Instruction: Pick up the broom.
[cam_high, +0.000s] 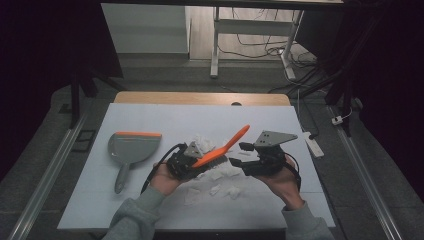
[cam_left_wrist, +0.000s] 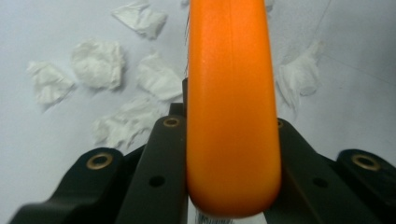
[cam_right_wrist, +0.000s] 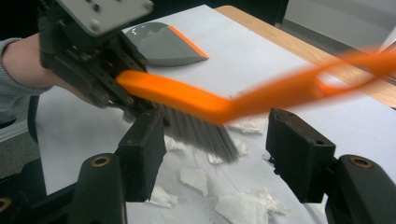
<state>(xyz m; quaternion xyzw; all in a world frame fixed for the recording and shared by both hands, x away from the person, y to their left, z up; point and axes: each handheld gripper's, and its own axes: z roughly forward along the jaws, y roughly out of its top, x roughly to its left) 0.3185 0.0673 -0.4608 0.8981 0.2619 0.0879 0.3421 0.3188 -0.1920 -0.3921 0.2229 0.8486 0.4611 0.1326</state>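
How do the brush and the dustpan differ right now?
The brush is lifted off the table, clamped in the left gripper; the dustpan lies flat on the white table, untouched. The brush is mostly orange with grey bristles; the dustpan is grey with an orange edge. Both share grey and orange.
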